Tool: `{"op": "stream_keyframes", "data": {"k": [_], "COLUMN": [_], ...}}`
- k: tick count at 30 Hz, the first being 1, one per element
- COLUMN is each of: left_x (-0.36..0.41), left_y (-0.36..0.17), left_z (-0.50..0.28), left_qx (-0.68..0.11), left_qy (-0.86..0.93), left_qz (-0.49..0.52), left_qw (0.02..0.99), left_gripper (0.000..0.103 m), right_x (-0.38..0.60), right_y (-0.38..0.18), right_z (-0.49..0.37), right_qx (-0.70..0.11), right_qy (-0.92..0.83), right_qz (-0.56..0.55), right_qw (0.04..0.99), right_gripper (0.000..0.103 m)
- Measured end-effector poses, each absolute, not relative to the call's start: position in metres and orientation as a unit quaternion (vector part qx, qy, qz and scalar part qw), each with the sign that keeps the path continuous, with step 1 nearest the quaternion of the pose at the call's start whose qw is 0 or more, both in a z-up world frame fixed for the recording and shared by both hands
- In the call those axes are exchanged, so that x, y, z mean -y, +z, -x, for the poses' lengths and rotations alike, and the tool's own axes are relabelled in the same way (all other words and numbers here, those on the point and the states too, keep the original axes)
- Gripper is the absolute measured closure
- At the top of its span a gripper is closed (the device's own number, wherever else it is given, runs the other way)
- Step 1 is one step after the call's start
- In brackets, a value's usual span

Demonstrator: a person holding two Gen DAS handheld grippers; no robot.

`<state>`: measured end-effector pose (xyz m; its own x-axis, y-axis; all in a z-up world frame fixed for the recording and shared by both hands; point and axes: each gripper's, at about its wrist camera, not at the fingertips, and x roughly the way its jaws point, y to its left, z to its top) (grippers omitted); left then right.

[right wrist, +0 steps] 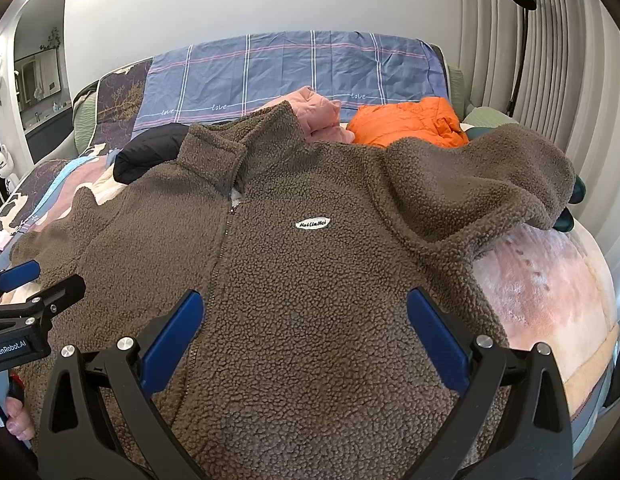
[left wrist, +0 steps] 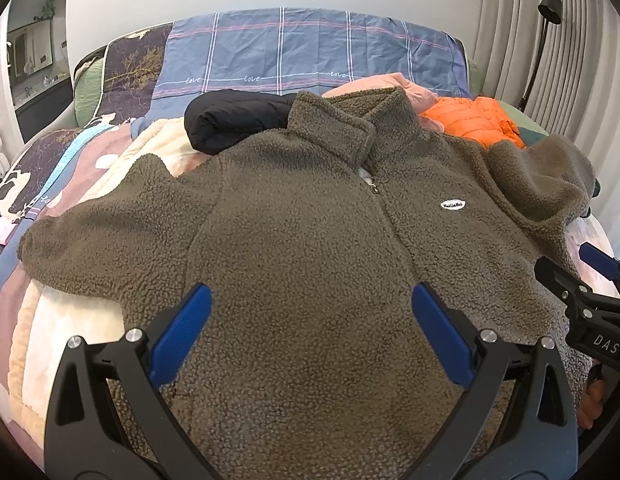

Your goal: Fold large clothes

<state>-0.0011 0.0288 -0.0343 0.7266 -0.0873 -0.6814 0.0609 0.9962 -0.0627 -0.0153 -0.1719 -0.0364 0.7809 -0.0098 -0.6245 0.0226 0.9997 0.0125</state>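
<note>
We hold both tongs over a brown fleece jacket (left wrist: 310,220) spread front-up on the bed (right wrist: 550,280), collar toward the pillows and zipper closed. Our left tongs (left wrist: 310,332) stand wide apart above the lower front of the jacket, gripping nothing. Our right tongs (right wrist: 304,332) are likewise wide, empty, above the hem area just right of the zipper (right wrist: 226,236). A white oval label (right wrist: 313,223) sits on the chest ahead of them. One sleeve (left wrist: 98,236) lies flat out to the left; the other sleeve (right wrist: 490,184) is bunched up on the right. Behind the collar lie a black garment (left wrist: 234,120), a pink one (right wrist: 318,118) and an orange puffer jacket (right wrist: 410,120).
</note>
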Motion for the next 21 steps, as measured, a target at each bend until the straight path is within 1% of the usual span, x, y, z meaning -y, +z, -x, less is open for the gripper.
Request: {"op": "stream_keyframes", "data": {"k": [8, 12, 15, 18, 21], "left_x": [-0.06, -0.086, -0.119, -0.177, -0.237], "left_y": [-0.044, -0.048, -0.047, -0.046, -0.057], "left_z": [-0.01, -0.014, -0.013, -0.008, -0.01], "left_qx": [-0.386, -0.382, -0.367, -0.334, -0.342], "left_qy": [-0.037, 0.002, 0.027, 0.07, 0.132], "left_qz": [0.072, 0.064, 0.066, 0.11, 0.148], "left_qw": [0.919, 0.922, 0.928, 0.933, 0.919], "left_gripper": [0.002, 0.002, 0.002, 0.002, 0.002], "right_x": [0.174, 0.174, 0.173, 0.174, 0.176], "right_y": [-0.038, -0.039, -0.041, -0.044, -0.049], "right_z": [0.012, 0.01, 0.009, 0.006, 0.002], "right_qx": [-0.336, -0.34, -0.342, -0.347, -0.357], "right_qy": [-0.011, -0.014, -0.016, -0.019, -0.023], "right_qz": [-0.01, -0.01, -0.006, -0.004, -0.009], "right_qw": [0.942, 0.94, 0.939, 0.938, 0.934], "right_gripper": [0.001, 0.001, 0.001, 0.001, 0.001]}}
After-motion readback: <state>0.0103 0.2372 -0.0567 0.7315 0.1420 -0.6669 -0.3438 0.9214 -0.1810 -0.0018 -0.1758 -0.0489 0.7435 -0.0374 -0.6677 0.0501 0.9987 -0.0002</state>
